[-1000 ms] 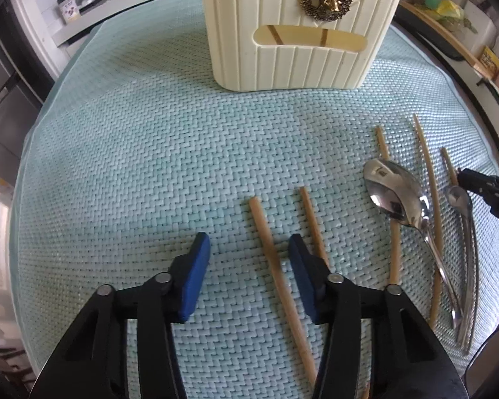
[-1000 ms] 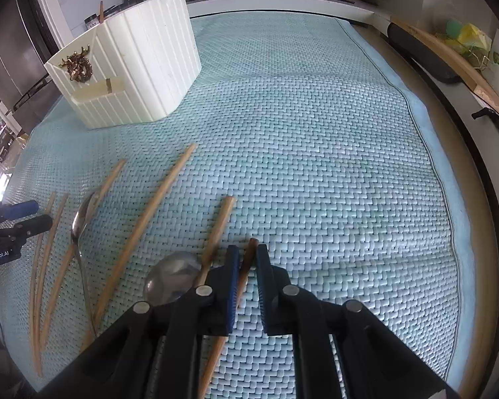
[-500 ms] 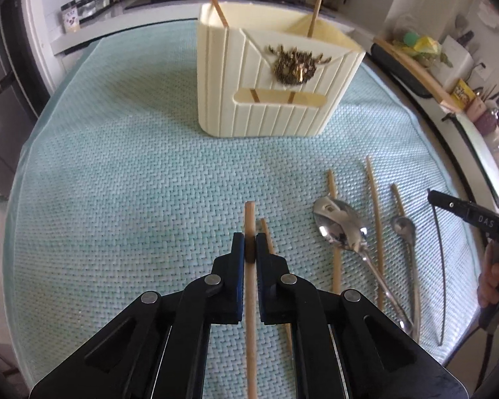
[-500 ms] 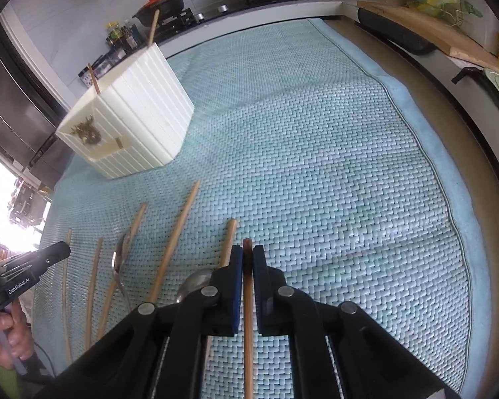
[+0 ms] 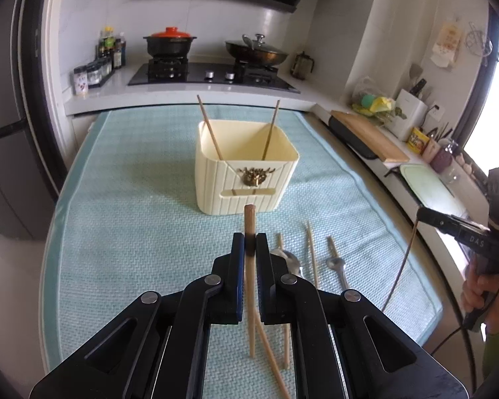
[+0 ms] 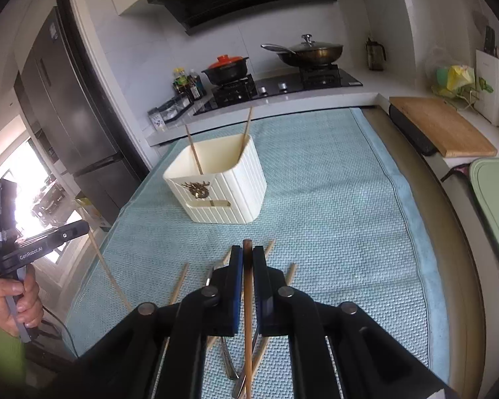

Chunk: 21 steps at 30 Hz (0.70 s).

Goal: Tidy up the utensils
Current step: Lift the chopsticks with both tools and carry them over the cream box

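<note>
My left gripper (image 5: 249, 240) is shut on a light wooden chopstick (image 5: 249, 219), lifted above the teal mat (image 5: 133, 232). My right gripper (image 6: 247, 253) is shut on a darker chopstick (image 6: 247, 292), also raised. Ahead stands a cream ribbed utensil holder (image 5: 246, 183) (image 6: 223, 193) with two chopsticks leaning inside. On the mat below lie more chopsticks (image 5: 312, 249) (image 6: 179, 282) and two metal spoons (image 5: 336, 264). The right gripper shows at the right edge of the left wrist view (image 5: 425, 214) with its chopstick hanging down; the left one shows at the left edge of the right wrist view (image 6: 83, 227).
Behind the mat is a stove (image 5: 213, 74) with a red-lidded pot (image 5: 169, 41) and a wok (image 5: 256, 51). A wooden cutting board (image 6: 442, 126) and a green tray (image 6: 495, 199) lie on the right counter. A dark fridge (image 6: 70, 106) stands left. Spice jars (image 5: 93, 73) line the back.
The left jaws closed on a chopstick on the mat. Both grippers then rose with their chopsticks and tilted up, bringing the holder's top and the kitchen into view.
</note>
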{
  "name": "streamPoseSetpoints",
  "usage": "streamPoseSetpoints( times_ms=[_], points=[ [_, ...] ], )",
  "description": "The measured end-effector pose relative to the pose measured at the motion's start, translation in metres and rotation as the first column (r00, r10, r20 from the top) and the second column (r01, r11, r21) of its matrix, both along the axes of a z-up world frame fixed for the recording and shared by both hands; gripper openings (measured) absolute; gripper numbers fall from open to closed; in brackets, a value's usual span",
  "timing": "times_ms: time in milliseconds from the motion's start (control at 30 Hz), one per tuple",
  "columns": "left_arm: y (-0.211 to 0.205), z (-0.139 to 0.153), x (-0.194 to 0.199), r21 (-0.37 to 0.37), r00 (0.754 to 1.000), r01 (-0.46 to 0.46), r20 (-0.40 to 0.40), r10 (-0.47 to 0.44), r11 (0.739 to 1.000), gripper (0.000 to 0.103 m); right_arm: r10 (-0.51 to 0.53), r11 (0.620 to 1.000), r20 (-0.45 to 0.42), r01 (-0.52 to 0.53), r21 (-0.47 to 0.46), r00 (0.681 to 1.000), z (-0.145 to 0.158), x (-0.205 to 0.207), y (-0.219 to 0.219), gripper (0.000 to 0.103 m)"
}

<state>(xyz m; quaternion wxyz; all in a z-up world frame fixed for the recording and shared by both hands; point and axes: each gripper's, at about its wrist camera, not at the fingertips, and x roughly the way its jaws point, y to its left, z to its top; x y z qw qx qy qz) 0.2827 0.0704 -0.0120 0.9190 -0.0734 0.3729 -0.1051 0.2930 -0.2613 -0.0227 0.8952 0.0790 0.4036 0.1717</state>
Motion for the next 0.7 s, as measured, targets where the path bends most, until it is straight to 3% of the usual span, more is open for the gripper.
streamPoseSetpoints(
  times_ms=[367, 700],
  points=[
    [-0.001, 0.020, -0.019, -0.030, 0.997, 0.009, 0.073, -0.007, 1.000, 0.004, 0.023, 0.997, 0.197, -0.008, -0.076, 0.980, 0.047, -0.041, 0.025, 0.006],
    [0.003, 0.029, -0.025, -0.045, 0.995, 0.001, 0.101, 0.004, 0.999, 0.004, 0.029, 0.997, 0.254, -0.009, -0.076, 0.967, 0.069, -0.042, 0.032, 0.006]
  ],
)
